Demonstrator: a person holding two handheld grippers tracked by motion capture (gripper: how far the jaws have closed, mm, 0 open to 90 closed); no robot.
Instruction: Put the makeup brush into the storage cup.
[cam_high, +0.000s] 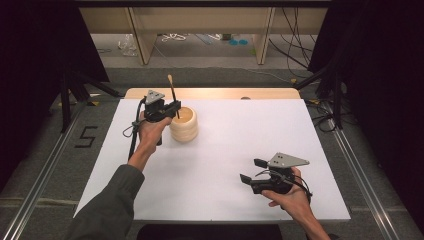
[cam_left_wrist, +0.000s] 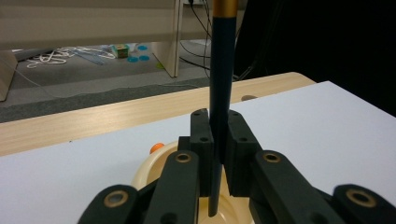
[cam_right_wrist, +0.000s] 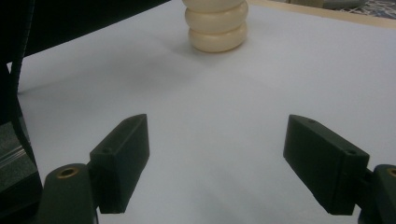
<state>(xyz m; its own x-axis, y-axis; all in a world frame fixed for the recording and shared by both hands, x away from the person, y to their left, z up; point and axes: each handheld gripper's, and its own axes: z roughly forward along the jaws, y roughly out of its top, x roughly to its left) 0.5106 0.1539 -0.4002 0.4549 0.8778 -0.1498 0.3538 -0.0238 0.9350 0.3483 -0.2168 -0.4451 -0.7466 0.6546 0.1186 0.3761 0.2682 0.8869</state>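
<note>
- The left gripper (cam_high: 170, 107) is held at the far left part of the worktop (cam_high: 225, 150), its jaws pressed together on a thin dark brush (cam_high: 173, 97).
- In the left gripper view, the brush (cam_left_wrist: 222, 84) stands nearly upright between the two jaw pads, with a gold ferrule (cam_left_wrist: 225, 7) at the top edge of the frame and its lower end reaching down below the jaws.
- Directly beneath the left gripper stands a cream ribbed pot (cam_high: 184, 125); the lower end of the brush hangs within its open mouth. Whether the tip touches the inside of the pot cannot be determined.
- In the left gripper view, the pot rim (cam_left_wrist: 149, 168) shows just under the jaws, with a small orange object (cam_left_wrist: 156, 148) at its edge.
- The left hand (cam_high: 150, 131) grips the gripper body from below; a grey-green sleeve (cam_high: 112, 205) covers the forearm.
- The right gripper (cam_high: 252, 170) is held low over the near right part of the worktop, jaws spread wide with nothing between them.
- In the right gripper view, the pot (cam_right_wrist: 215, 25) stands well ahead of the spread jaws, apart from them, with bare white worktop (cam_right_wrist: 215, 140) in between.
- The right hand (cam_high: 290, 197) holds the gripper body from the near side.
- The two grippers are well apart.
</note>
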